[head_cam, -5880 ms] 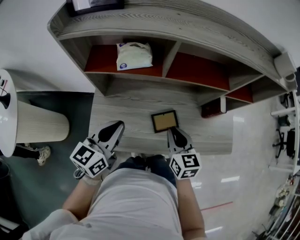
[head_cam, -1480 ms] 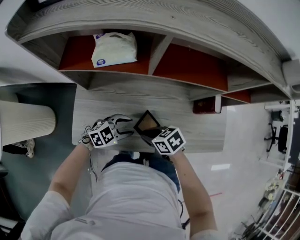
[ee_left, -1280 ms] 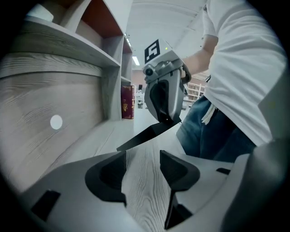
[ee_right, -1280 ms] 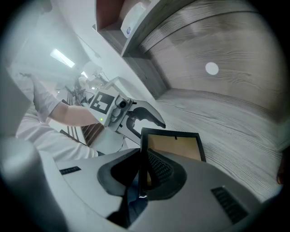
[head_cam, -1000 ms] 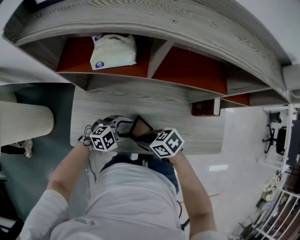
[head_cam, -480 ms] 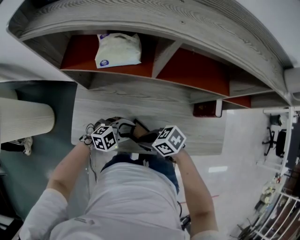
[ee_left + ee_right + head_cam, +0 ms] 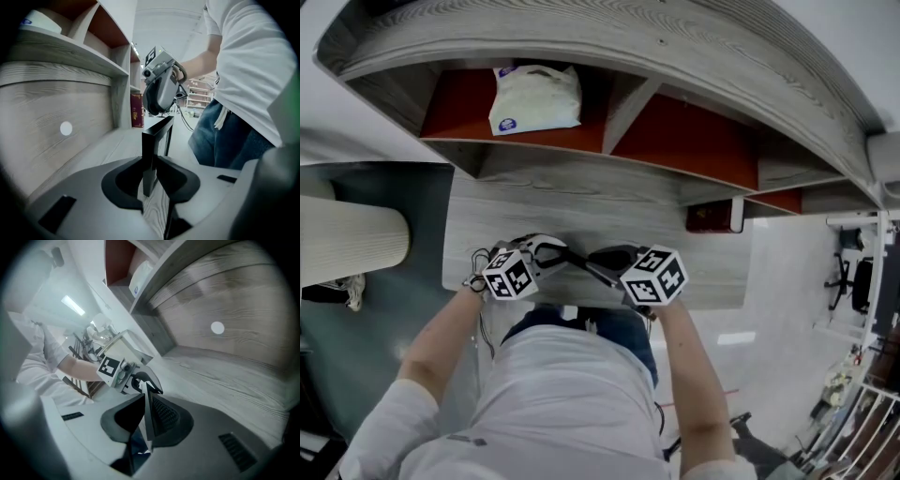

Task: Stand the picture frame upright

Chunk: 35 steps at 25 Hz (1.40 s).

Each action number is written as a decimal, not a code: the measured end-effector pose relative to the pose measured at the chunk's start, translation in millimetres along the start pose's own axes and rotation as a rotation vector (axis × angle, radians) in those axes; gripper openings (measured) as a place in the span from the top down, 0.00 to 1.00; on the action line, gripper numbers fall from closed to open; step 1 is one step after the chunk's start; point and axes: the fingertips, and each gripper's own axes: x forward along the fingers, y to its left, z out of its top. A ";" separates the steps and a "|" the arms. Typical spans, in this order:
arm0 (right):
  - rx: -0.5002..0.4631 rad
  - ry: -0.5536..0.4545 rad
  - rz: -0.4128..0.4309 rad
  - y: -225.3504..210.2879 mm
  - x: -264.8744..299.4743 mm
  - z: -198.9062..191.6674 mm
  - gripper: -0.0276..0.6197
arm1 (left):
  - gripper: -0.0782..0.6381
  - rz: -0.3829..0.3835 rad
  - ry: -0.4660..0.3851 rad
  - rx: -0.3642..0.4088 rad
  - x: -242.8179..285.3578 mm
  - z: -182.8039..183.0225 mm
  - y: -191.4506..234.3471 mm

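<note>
The black picture frame [image 7: 579, 264] stands on edge on the grey wooden desk [image 7: 581, 202] and shows from above as a thin dark line. My left gripper [image 7: 558, 255] is at its left end. Its jaws have just been closing, and in the left gripper view the pads press the frame's black edge [image 7: 157, 136] from both sides. My right gripper [image 7: 605, 265] is shut on the frame's other end. In the right gripper view the thin frame [image 7: 148, 418] sits between the jaws, with the left gripper [image 7: 140, 380] beyond it.
A shelf unit with red back panels rises behind the desk, with a white packet [image 7: 534, 98] in its left compartment. A dark red box [image 7: 710, 217] stands at the right under the shelf. A ribbed beige cylinder [image 7: 347, 244] is off the desk's left edge.
The frame went from leaning with its face showing to standing edge-on. The right gripper shifted to the right. The left jaws closed onto the frame's edge.
</note>
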 end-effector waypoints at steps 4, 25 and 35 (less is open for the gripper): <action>-0.011 -0.139 -0.086 -16.0 -20.1 11.2 0.88 | 0.75 0.027 -0.016 -0.043 -0.6 -4.3 3.8; -0.102 -0.010 -0.278 -59.1 20.9 -84.1 0.82 | 0.76 0.113 -0.029 -0.101 2.0 -5.5 13.1; -0.179 -0.029 -0.320 -73.4 26.1 -66.9 0.79 | 0.76 0.161 -0.032 -0.111 -2.6 -4.8 20.1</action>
